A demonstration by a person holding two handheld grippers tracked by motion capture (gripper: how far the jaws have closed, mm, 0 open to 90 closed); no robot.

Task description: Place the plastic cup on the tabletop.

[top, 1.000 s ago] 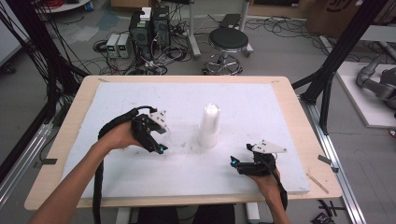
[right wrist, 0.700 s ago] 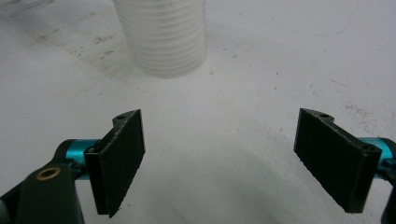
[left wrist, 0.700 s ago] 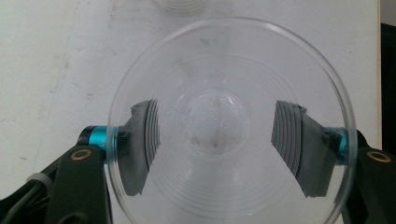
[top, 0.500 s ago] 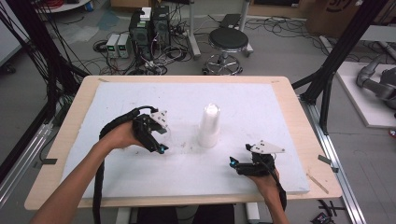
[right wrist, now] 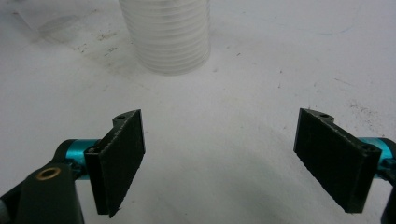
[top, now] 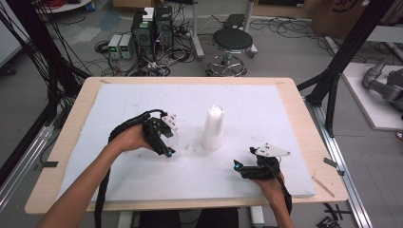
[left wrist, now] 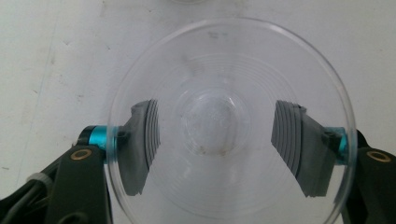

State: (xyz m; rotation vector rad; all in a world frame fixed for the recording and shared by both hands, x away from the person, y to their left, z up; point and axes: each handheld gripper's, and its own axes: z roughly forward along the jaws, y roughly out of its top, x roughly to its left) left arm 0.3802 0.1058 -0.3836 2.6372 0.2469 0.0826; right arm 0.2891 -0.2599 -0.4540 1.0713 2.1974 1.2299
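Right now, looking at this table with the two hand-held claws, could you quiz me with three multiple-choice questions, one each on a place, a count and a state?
1. Where does the stack of clear cups stand?
A. mid-table, between the grippers
B. on the stool
C. at the table's near edge

2. How many grippers are over the table?
A. one
B. two
C. three

3. How is the left gripper?
A. open and empty
B. closed on a clear cup
C. lying flat, unheld

Answers: 1 A, the high view shows it mid-board; 2 B, left plus right gripper; 3 B, its pads press the cup's sides.
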